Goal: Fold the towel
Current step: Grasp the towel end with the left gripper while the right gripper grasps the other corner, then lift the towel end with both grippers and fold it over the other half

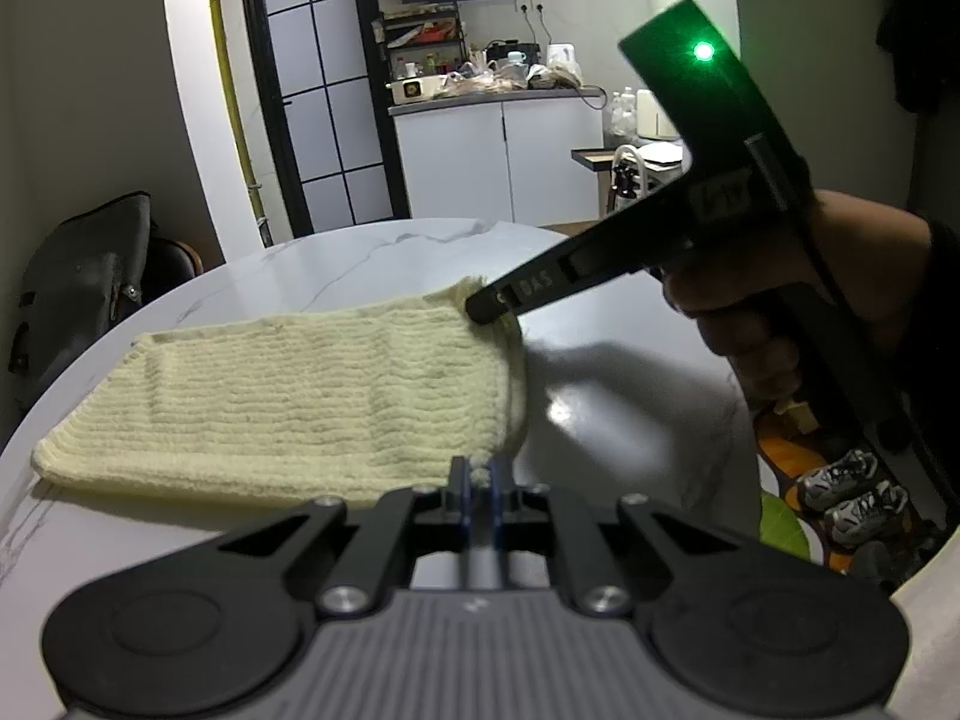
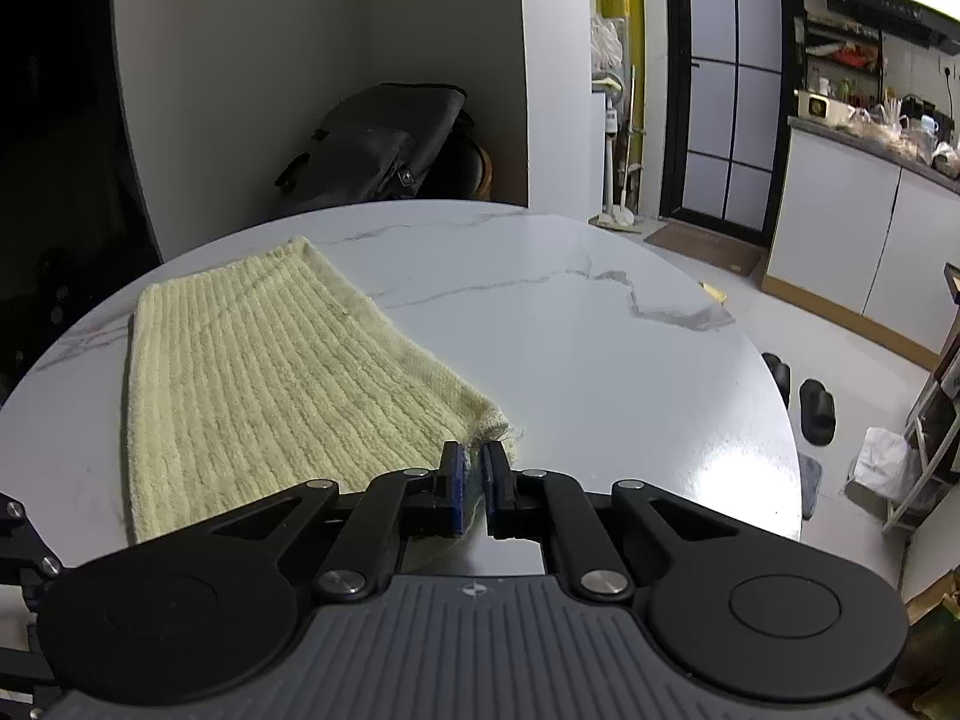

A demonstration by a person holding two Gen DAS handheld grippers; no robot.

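Observation:
A pale yellow ribbed towel (image 1: 282,402) lies flat on the round white marble table (image 1: 630,396). My left gripper (image 1: 478,471) is shut on the towel's near right corner, with fabric pinched between its blue pads. In the same view the right gripper (image 1: 483,309) comes in from the right, held by a hand (image 1: 756,324), its black tip on the towel's far right corner. In the right wrist view the towel (image 2: 258,384) stretches away to the left, and my right gripper (image 2: 474,468) is shut on its frayed near corner.
The table's edge (image 2: 786,420) curves close on the right, with slippers (image 2: 816,402) on the floor below it. A dark bag (image 2: 384,144) rests on a chair behind the table. Kitchen cabinets (image 1: 498,162) stand beyond. Shoes (image 1: 852,492) lie on the floor at right.

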